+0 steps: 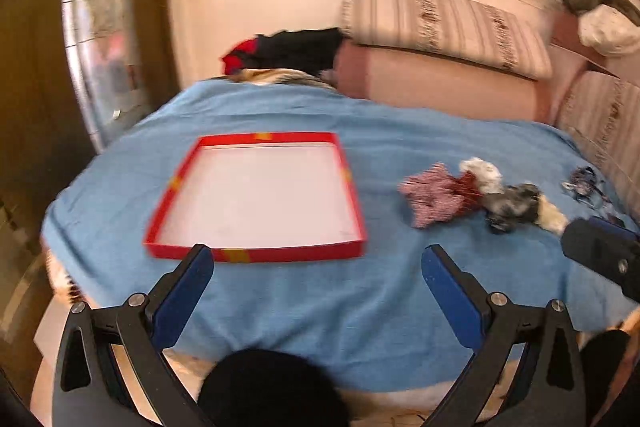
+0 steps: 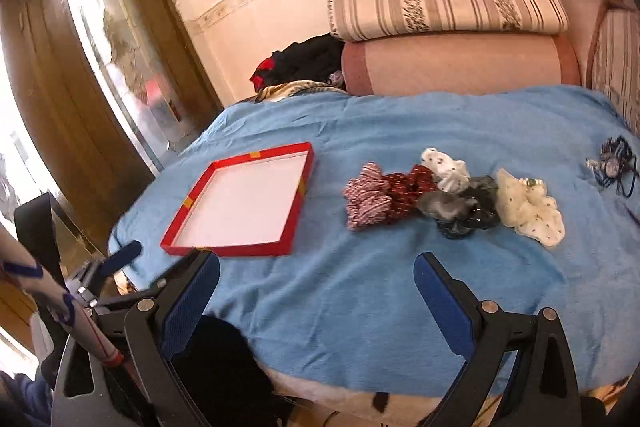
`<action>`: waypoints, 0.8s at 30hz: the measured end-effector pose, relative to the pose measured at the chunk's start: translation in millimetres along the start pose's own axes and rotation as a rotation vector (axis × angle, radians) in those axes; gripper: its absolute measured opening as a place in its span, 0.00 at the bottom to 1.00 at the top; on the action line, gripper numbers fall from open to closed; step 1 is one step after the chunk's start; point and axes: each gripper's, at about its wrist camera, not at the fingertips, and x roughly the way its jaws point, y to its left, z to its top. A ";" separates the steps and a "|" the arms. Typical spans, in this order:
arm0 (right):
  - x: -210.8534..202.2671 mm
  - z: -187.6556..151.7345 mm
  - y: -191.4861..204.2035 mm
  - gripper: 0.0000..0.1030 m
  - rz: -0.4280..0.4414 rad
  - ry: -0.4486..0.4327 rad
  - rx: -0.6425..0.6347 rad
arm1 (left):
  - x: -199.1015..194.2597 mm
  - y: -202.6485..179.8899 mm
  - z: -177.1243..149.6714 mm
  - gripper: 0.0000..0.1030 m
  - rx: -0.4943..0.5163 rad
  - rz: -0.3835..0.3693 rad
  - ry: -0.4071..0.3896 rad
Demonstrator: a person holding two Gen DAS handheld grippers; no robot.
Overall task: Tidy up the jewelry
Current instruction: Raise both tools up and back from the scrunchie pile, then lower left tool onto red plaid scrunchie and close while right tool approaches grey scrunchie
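A shallow red box with a white bottom lies on the blue blanket, holding nothing. To its right sits a heap of fabric scrunchies: striped red-white, dark red, white, grey-black and cream. A small blue-and-silver tangle of jewelry lies farther right. My left gripper stands open near the box's front edge, holding nothing. My right gripper is open too, in front of the scrunchies; its dark body shows at the right edge of the left wrist view.
The blue blanket covers a bed. Striped cushions and a pink bolster line the back. Dark clothes lie at the far corner. A wooden door stands left. A sleeve shows at lower left.
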 end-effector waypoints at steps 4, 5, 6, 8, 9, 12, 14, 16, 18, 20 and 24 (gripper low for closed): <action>-0.1 -7.6 20.7 0.97 -0.009 0.010 -0.050 | 1.1 10.8 -5.5 1.00 -0.022 0.009 0.010; -2.0 -9.3 24.5 0.97 -0.018 0.009 -0.064 | 2.6 12.8 -6.1 1.00 -0.027 0.004 0.016; -3.9 -10.0 26.5 0.97 -0.027 0.000 -0.075 | 4.2 10.5 -8.5 1.00 -0.026 0.004 0.023; -8.9 -11.1 30.7 0.97 -0.048 -0.020 -0.097 | 4.3 11.4 -9.7 1.00 -0.028 0.004 0.025; -8.8 -10.0 31.1 0.97 -0.059 -0.022 -0.098 | 5.1 12.1 -10.2 1.00 -0.029 0.001 0.027; -8.2 -10.1 30.5 0.97 -0.072 -0.024 -0.087 | 6.8 14.1 -10.3 1.00 -0.036 0.006 0.031; -6.6 -10.9 30.5 0.97 -0.081 -0.021 -0.086 | 8.3 16.4 -10.4 1.00 -0.039 0.012 0.036; -5.1 -12.3 30.7 0.97 -0.074 -0.018 -0.083 | 9.3 17.9 -10.2 1.00 -0.046 0.015 0.038; -3.6 -13.2 31.3 0.97 -0.075 -0.014 -0.089 | 11.7 18.4 -10.6 1.00 -0.046 0.017 0.047; -3.2 -12.6 27.5 0.97 -0.075 -0.014 -0.079 | 14.3 17.7 -11.0 1.00 -0.045 0.014 0.056; 1.4 -10.9 15.5 0.97 -0.089 0.003 -0.031 | 19.1 12.2 -12.6 1.00 -0.025 0.001 0.077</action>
